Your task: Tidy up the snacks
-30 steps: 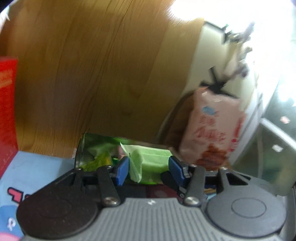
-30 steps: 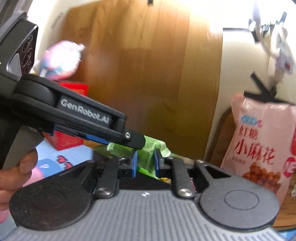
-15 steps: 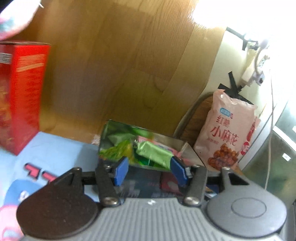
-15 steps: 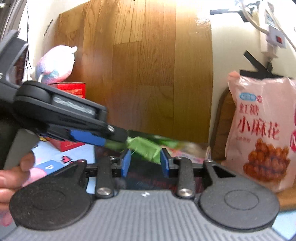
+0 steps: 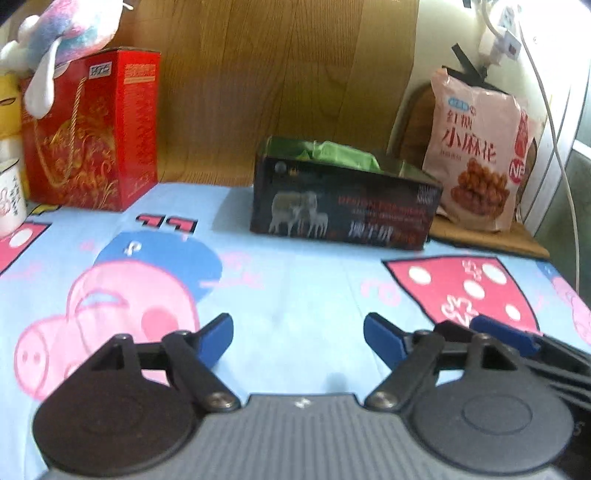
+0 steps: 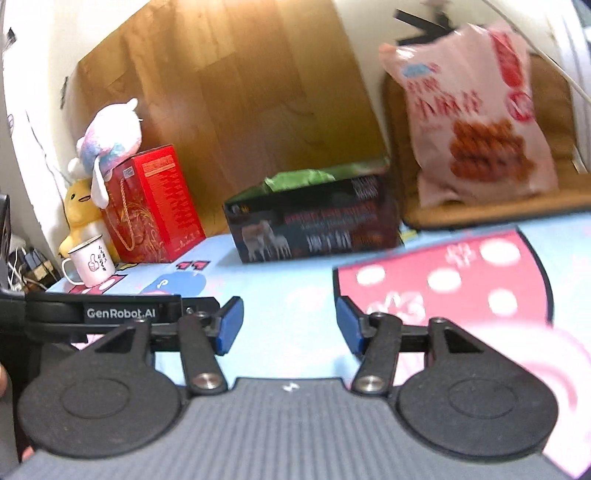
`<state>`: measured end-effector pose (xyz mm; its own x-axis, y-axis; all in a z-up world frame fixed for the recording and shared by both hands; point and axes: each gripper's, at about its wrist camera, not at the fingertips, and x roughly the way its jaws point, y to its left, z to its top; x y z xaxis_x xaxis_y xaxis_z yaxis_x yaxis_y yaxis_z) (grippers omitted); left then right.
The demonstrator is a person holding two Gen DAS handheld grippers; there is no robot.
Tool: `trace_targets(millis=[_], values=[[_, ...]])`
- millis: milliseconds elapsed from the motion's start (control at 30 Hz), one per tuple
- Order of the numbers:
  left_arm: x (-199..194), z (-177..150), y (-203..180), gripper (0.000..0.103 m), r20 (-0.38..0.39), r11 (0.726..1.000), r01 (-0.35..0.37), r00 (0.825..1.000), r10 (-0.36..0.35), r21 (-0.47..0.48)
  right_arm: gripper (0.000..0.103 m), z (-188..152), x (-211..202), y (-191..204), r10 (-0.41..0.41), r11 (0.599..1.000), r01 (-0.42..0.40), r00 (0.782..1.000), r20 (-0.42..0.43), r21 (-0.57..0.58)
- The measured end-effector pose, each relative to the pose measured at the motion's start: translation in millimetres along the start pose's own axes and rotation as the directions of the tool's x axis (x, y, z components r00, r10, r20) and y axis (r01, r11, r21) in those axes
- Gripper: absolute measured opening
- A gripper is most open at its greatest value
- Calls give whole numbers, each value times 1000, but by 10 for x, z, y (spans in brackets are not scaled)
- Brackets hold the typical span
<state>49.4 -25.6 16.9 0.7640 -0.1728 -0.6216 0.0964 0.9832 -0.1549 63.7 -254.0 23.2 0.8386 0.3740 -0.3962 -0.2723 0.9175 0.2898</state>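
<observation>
A dark open box stands at the back of the cartoon-print tablecloth. A green snack packet lies in its top. The box also shows in the right wrist view, with the green packet in it. My left gripper is open and empty, well in front of the box. My right gripper is open and empty, also back from the box. The right gripper's blue fingertip shows at the left view's lower right.
A pink snack bag leans on a brown mat right of the box. A red gift box with a plush toy on top stands at the back left. A white mug sits beside it.
Both grippers have pulled back from the box and opened wide. The green packet that the right gripper held over the box now lies in the box.
</observation>
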Motion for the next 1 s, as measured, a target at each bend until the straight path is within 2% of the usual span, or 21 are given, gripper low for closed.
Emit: trace_targets(millis=[67,167,433,633,1000], values=[[-31,-75,-10,83,-10,1000,-8,1000,8,2,58,-67,-35,13,-13,1000,13,1000,-12,20],[-67,-164,-31,87,-12,1000,-28,1000,28,13,58,-115,-126,53,-19,1000,18,1000,21,25],[-123,-268,-6,94,19,996,-85,996,85,25,60,-158,-215,-6,-46,995,41,997,64,86],[-158,-312,-41,100,49,992,-116,992,113,53,65,-158,-227,-2,-53,996,47,996,75,82],[-133,-327,-64,103,44,989,-131,991,128,71,67,-157,-222,3,-49,996,44,997,67,83]])
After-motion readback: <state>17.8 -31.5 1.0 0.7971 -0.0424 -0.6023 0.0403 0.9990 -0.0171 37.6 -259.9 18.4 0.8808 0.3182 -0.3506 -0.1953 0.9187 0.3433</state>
